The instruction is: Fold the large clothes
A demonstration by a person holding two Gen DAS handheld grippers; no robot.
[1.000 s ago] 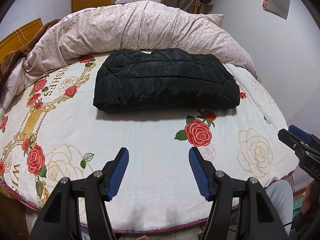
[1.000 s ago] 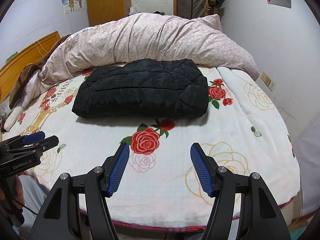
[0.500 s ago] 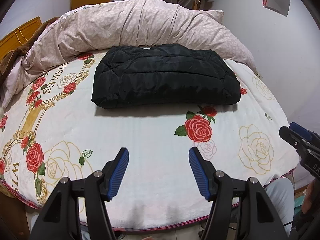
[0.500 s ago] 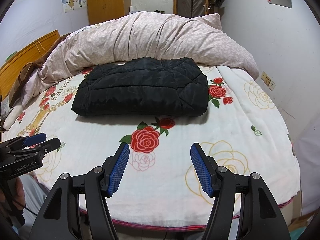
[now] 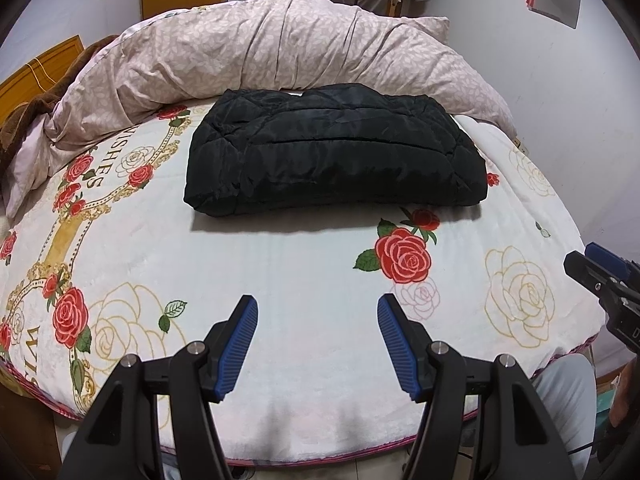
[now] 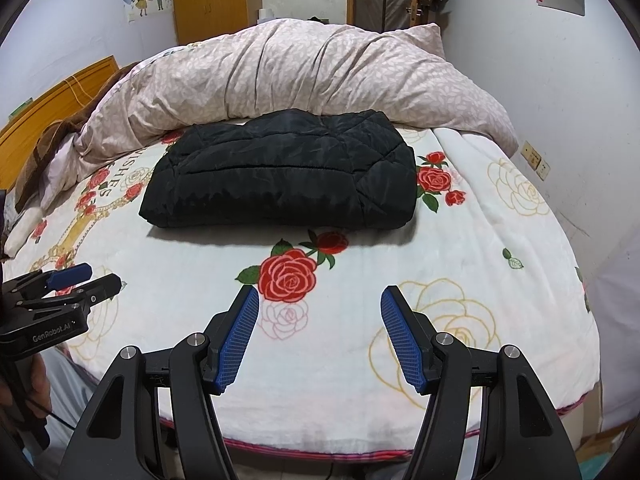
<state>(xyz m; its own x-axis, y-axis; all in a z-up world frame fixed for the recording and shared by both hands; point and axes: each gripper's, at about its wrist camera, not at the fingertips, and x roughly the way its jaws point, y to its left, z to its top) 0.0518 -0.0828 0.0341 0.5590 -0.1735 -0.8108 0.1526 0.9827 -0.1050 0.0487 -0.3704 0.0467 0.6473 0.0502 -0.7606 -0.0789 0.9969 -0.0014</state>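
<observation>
A black quilted jacket lies folded into a thick rectangle on the bed's rose-print blanket; it also shows in the right wrist view. My left gripper is open and empty, held over the blanket's near part, well short of the jacket. My right gripper is open and empty, likewise short of the jacket. The right gripper shows at the right edge of the left wrist view. The left gripper shows at the left edge of the right wrist view.
A bunched pink duvet lies right behind the jacket, across the bed's far side. A wooden headboard and a brown blanket are at the left. A white wall runs along the right. The bed's front edge is below the grippers.
Both grippers have drifted slightly; the jacket sits a little lower in the left wrist view. Both jaws stay open and the jacket has not moved.
</observation>
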